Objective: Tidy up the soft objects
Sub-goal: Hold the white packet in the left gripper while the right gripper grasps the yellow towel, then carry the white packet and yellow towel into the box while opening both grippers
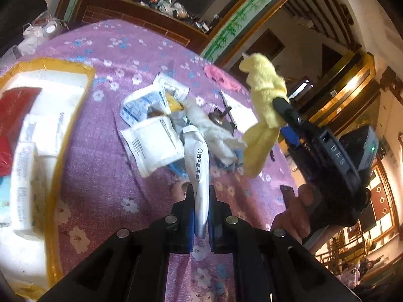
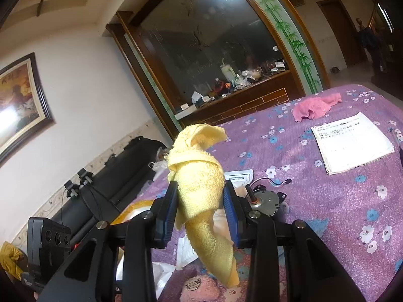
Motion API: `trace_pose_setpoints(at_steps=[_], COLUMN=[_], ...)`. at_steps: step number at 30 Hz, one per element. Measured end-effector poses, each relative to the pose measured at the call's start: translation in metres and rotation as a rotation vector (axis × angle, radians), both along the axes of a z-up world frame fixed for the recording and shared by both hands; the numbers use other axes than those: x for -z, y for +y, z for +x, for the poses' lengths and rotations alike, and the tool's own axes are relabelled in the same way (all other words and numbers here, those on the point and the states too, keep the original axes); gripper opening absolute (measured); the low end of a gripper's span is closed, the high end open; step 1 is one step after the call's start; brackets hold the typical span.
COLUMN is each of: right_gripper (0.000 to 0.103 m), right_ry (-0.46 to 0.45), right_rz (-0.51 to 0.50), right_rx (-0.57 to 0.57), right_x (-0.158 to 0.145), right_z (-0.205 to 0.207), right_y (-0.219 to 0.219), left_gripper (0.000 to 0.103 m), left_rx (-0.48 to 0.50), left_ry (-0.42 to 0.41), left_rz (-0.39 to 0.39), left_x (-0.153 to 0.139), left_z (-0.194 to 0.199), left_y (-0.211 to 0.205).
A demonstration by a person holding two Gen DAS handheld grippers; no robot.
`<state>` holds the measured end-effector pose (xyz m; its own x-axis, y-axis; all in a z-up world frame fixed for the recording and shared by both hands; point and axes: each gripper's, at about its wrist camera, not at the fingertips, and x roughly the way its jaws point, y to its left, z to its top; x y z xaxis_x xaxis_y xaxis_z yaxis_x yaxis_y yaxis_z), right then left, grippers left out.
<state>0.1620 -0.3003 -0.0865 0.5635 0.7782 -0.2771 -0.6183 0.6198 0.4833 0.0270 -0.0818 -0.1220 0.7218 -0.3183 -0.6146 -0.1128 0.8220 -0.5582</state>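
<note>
The left gripper (image 1: 201, 216) points down at a slant over a bed covered in a purple floral sheet (image 1: 105, 181); its jaws are pressed together on the near end of a silver-white packet (image 1: 200, 166) printed with dark characters, which reaches forward from the blue pads. Just past the packet's far end lies a heap of white pouches (image 1: 153, 136), with a small metal motor (image 1: 220, 119) and white sheets of paper (image 1: 241, 112) behind it. Farther back on the sheet lies a pink cloth (image 1: 221, 76). To the left of this gripper sits a white box with yellow taped edges (image 1: 68, 130); inside it are white packs (image 1: 27, 176) and a red item (image 1: 15, 115).

To the right and higher, a hand (image 1: 294, 214) holds the right gripper (image 2: 201, 198), which points close to level. It pinches a rolled yellow towel (image 2: 199, 183) between its blue pads, the jaws partly closed around the bulk; one end of the towel stands above the fingers and the other droops below them, clear of the sheet.

Beyond the bed, ahead of both grippers, a dark wooden counter (image 2: 252, 100) crowded with small things stands under a large glass panel (image 2: 206, 40) edged with painted bamboo. A framed picture (image 2: 20, 95) hangs on the wall to the left of the right gripper.
</note>
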Motion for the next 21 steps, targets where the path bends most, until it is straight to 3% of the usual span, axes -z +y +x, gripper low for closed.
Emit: trace_pose_setpoints(at_steps=[5, 14, 21], right_gripper=[0.034, 0.034, 0.034], right_ry=[0.016, -0.026, 0.058], right_rz=[0.009, 0.048, 0.114], right_rx=[-0.002, -0.028, -0.158], right_x=[0.003, -0.008, -0.03], right_z=[0.002, -0.009, -0.025], right_y=[-0.002, -0.005, 0.019], left_gripper=[0.006, 0.006, 0.006], left_rx=[-0.013, -0.164, -0.275], left_ry=[-0.012, -0.089, -0.076], left_rz=[0.008, 0.073, 0.125], left_x=[-0.008, -0.039, -0.043], left_z=[-0.006, -0.04, -0.06], left_y=[0.005, 0.056, 0.102])
